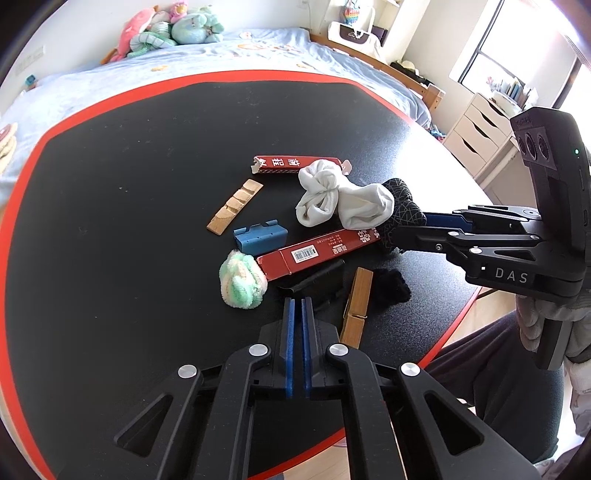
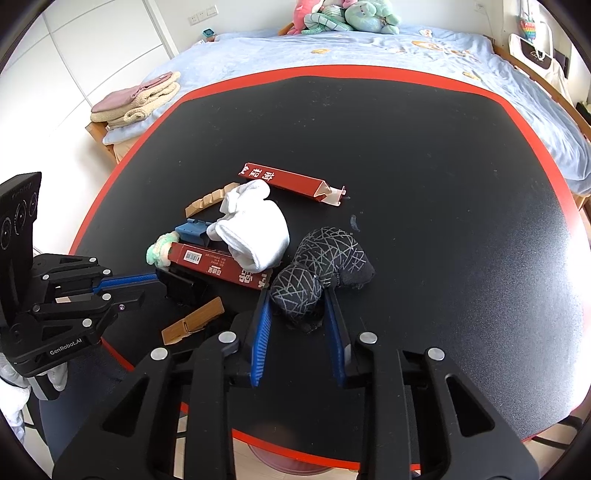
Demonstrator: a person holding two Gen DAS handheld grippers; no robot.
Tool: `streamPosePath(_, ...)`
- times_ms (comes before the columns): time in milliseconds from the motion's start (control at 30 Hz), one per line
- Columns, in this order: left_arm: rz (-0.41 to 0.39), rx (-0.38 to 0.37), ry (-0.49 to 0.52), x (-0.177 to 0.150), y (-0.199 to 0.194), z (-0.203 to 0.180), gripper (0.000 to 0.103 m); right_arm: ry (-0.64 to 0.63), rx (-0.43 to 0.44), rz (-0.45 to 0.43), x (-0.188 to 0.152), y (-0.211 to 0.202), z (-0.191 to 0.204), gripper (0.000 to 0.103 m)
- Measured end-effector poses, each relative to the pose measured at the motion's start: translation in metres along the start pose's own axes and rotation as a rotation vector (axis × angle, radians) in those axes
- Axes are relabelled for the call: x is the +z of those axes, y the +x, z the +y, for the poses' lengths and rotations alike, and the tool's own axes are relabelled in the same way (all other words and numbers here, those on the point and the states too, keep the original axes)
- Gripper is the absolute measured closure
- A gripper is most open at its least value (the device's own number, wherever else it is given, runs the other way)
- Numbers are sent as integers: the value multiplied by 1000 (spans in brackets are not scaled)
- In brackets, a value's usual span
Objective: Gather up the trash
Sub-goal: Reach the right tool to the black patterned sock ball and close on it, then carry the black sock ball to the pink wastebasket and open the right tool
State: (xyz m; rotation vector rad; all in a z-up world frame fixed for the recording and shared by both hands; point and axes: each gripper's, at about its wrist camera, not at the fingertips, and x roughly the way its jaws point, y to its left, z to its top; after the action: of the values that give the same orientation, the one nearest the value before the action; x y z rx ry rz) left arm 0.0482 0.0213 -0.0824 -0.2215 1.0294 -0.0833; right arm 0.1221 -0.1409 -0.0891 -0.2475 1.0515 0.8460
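Observation:
A pile of clutter lies mid-table: two red cartons point(image 1: 317, 253) point(image 2: 291, 181), a white sock bundle point(image 1: 332, 197) point(image 2: 255, 229), a black patterned sock ball point(image 2: 317, 266) point(image 1: 400, 206), a green-white fluffy ball point(image 1: 242, 278), a blue plastic piece point(image 1: 258, 236), wooden pieces point(image 1: 234, 206) and a wooden clothespin point(image 1: 356, 306) point(image 2: 194, 319). My right gripper point(image 2: 297, 299) is shut on the black patterned sock ball; it also shows in the left wrist view point(image 1: 410, 230). My left gripper point(image 1: 297, 301) is shut and empty, just short of a black object point(image 1: 314, 280).
The black round table with a red rim point(image 2: 406, 74) stands beside a bed with blue bedding point(image 2: 406, 44) and plush toys point(image 2: 347, 14). Folded towels point(image 2: 136, 98) lie at the left. White drawers point(image 1: 476, 129) stand at the right.

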Motion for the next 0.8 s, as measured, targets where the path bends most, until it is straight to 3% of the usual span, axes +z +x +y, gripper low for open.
streamPosePath(800,-42,-10,16,-2,-25,-17,103,-12,-18,-48,-5,-30,6,77)
